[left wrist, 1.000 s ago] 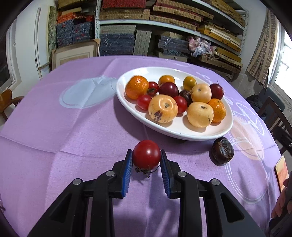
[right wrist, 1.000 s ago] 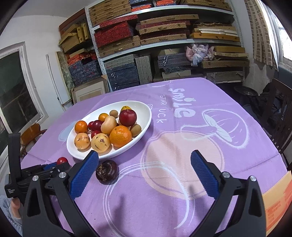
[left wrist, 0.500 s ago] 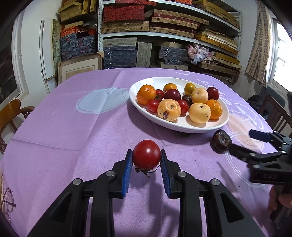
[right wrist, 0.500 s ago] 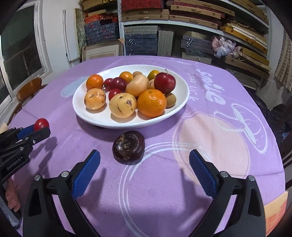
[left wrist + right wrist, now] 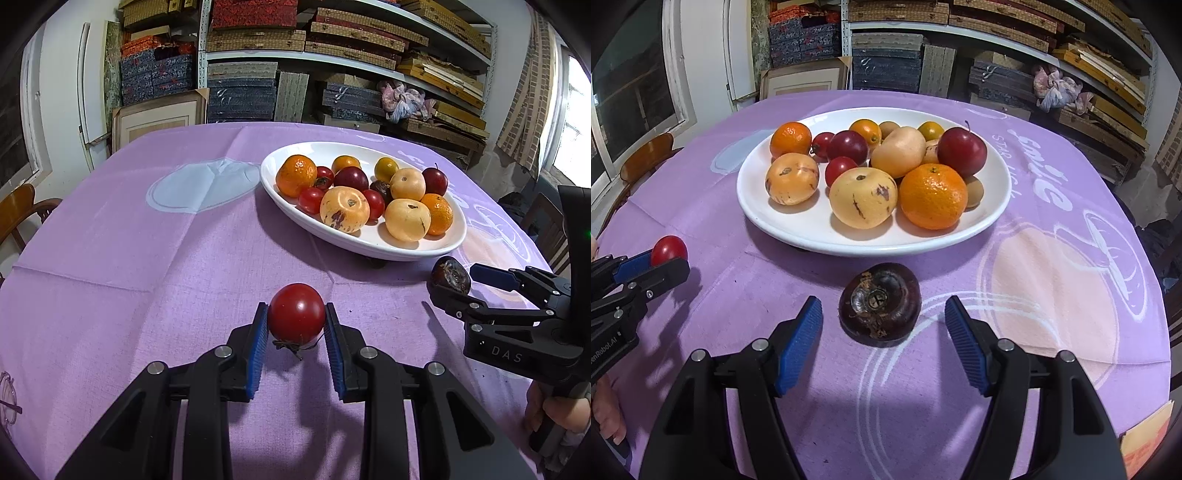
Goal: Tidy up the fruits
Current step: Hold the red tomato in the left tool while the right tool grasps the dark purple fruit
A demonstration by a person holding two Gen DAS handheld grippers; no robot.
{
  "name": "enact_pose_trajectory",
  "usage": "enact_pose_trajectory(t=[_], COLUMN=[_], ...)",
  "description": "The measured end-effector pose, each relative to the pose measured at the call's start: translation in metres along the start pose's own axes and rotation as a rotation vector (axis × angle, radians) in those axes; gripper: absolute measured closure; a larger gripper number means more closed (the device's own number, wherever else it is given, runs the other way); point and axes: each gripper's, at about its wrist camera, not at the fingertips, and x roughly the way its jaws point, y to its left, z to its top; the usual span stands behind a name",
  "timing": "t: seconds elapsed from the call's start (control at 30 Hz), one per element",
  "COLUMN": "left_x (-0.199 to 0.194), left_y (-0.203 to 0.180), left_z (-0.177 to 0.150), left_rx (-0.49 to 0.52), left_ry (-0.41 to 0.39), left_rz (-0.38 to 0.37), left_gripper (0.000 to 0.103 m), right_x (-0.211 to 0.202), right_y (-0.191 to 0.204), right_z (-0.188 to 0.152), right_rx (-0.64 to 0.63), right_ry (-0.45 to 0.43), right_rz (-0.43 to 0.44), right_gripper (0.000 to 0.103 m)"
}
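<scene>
A: Left wrist view, item one: our left tongs [image 5: 296, 334] pinch a red tomato [image 5: 296, 313] between the blue pads, above the purple table [image 5: 129, 258]. Item two: white plate [image 5: 439, 248] of mixed fruit, ahead and right. Item three: our right tongs [image 5: 466, 280] at the far right, around a dark fruit [image 5: 450, 275].

B: Right wrist view, item one: our right tongs [image 5: 882, 341] spread wide, the dark fruit [image 5: 880, 304] on the cloth between them, touched by neither pad, just in front of the plate [image 5: 775, 221]. Item two: left tongs [image 5: 652, 266] at the left edge with the tomato [image 5: 669, 250].

A: Risks, as we judge them: the tomato is gripped near the pad tips, so a tilt could roll it out.

B: And the dark fruit sits off-centre toward our left pad; closing unevenly could nudge it under the plate's rim.
</scene>
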Motion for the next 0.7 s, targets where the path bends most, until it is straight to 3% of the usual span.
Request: enact_pose_trajectory(t=[0.13, 0.2, 0.53, 0.7], left_x=[0.001, 0.001, 0.001, -0.007], left_y=[0.002, 0.002, 0.002, -0.001], left_z=[0.0, 0.0, 0.001, 0.001], left_rx=[-0.002, 0.0, 0.004, 0.014], left_ry=[0.008, 0.011, 0.011, -0.028], left_rz=[0.003, 0.004, -0.016, -0.027], left_gripper=[0.073, 0.073, 0.073, 0.073], right_x=[0.003, 0.005, 0.0, -0.012], right_y=[-0.001, -0.001, -0.003, -0.004], right_z=[0.001, 0.001, -0.006, -0.014], right_rx=[0.003, 0.005, 0.009, 0.015], right_ry=[0.017, 0.031, 0.022, -0.002], right_rz=[0.008, 0.02, 0.048, 0.061], right_gripper=[0.042, 0.057, 0.058, 0.058])
